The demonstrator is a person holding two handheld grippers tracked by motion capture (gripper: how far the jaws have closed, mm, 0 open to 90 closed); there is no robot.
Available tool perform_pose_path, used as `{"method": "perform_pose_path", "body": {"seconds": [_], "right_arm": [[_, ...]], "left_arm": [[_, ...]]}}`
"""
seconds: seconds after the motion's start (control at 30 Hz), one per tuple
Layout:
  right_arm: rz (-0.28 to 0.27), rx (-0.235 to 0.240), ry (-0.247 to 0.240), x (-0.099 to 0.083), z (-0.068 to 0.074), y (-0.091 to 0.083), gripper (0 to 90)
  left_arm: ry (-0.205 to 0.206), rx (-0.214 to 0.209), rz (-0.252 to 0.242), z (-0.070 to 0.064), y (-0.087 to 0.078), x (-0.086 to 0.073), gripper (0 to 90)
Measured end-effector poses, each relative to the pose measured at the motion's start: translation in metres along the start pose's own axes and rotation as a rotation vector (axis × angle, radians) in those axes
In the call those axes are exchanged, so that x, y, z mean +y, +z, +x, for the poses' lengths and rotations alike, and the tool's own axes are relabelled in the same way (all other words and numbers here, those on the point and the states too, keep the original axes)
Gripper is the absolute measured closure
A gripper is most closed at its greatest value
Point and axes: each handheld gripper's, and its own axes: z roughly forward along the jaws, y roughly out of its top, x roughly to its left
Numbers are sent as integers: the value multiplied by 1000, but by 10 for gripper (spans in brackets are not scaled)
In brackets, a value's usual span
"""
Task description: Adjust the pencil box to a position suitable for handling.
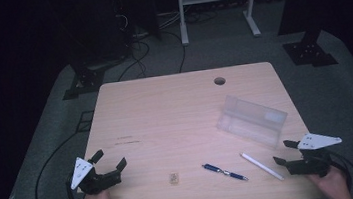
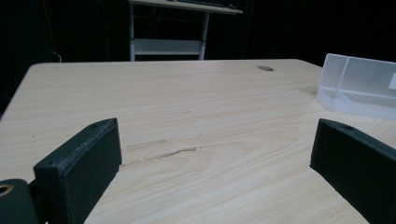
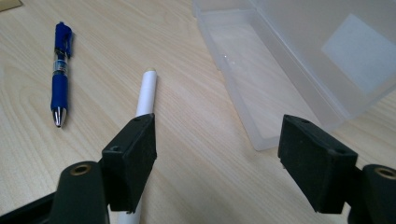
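While both claws gape wide and empty, the right claw (image 3: 217,154) hangs just beside the white pen (image 3: 145,95). The blue pen (image 3: 60,74) lies near that white pen; the clear box (image 3: 299,70) sits on its other side. The left claw (image 1: 107,163) hovers well apart from it.

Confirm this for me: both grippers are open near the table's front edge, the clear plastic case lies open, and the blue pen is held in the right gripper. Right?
Not quite. The blue pen is not held; it lies loose on the table, as the high view shows. The rest stands: the left gripper and right gripper are open near the front edge, and the clear plastic case lies open beside a white pen.
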Motion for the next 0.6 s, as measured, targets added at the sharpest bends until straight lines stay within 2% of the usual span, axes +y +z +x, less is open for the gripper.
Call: {"method": "perform_pose_path", "body": {"seconds": [0.1,0.23,0.53,0.6], "right_arm": [[-4,18,3,2,1,3,273],[-7,28,-2,8,1,6,273],[0,77,-13,32,0,20,254],[-2,99,-7,41,-2,24,253]], "left_arm": [[7,0,-4,-1,0,0,11],[29,24,0,-2,0,1,11],[55,16,12,-5,2,1,11],[55,18,8,-5,2,2,11]]}}
